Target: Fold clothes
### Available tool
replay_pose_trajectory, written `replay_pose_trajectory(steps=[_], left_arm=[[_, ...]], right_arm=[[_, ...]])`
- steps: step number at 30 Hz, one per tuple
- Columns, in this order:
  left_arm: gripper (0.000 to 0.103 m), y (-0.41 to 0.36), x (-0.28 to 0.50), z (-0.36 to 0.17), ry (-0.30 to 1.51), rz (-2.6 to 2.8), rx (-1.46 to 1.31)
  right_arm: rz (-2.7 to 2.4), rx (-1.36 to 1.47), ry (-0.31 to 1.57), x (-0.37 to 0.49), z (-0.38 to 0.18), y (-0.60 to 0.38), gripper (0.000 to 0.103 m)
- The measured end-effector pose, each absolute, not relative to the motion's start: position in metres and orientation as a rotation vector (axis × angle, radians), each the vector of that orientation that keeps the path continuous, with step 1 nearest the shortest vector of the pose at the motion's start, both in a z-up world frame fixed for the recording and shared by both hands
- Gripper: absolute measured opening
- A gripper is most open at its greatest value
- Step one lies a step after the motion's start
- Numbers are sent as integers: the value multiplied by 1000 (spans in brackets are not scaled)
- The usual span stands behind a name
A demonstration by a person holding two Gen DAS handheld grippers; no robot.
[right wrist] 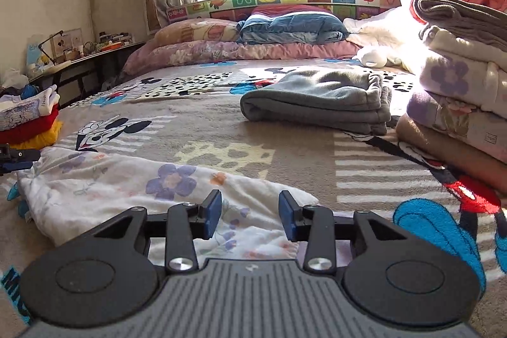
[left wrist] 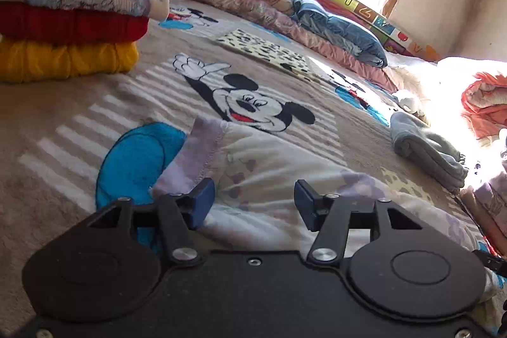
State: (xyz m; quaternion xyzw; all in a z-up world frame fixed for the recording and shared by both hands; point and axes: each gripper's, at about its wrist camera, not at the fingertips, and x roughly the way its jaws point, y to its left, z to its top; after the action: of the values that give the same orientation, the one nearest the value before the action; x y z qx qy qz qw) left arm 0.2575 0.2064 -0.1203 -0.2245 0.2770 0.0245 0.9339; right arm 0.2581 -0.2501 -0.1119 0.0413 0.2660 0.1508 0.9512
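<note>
A white garment with purple flowers (right wrist: 133, 189) lies folded flat on the cartoon-print blanket (right wrist: 196, 122). In the left wrist view the same garment (left wrist: 285, 167) spreads under my left gripper (left wrist: 253, 201), whose blue pads stand apart with only the cloth below them, not pinched. My right gripper (right wrist: 250, 216) hovers over the garment's near right end, its pads apart too and nothing clamped between them. The left gripper's tip (right wrist: 16, 160) shows at the garment's far left end in the right wrist view.
A stack of folded yellow, red and white clothes (left wrist: 69, 30) sits at the left. A folded grey garment (right wrist: 320, 103) lies mid-bed. A tall pile of folded blankets (right wrist: 459, 91) stands at the right. Pillows (right wrist: 285, 30) line the headboard under the window.
</note>
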Motion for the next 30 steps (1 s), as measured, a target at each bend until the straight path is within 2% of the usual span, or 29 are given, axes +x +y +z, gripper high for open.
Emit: replay_pose_trajectory(steps=[3, 7, 10, 13, 21, 25, 30], left_arm=[[56, 227, 244, -112, 495, 48, -593], [58, 271, 222, -113, 428, 102, -898], [61, 301, 203, -130, 450, 157, -1195], [62, 305, 192, -139, 494, 129, -1348], [64, 276, 196, -133, 608, 123, -1313], [65, 278, 200, -135, 578, 142, -1311], [65, 288, 199, -143, 545, 140, -1367]], right_arm=[[318, 165, 661, 275, -128, -259, 47], [313, 111, 613, 269, -115, -255, 46], [285, 202, 569, 258, -111, -271, 47], [258, 252, 561, 247, -113, -284, 47], [248, 270, 561, 230, -116, -288, 51], [320, 172, 523, 225, -101, -259, 52], [592, -215, 460, 205, -76, -144, 51]])
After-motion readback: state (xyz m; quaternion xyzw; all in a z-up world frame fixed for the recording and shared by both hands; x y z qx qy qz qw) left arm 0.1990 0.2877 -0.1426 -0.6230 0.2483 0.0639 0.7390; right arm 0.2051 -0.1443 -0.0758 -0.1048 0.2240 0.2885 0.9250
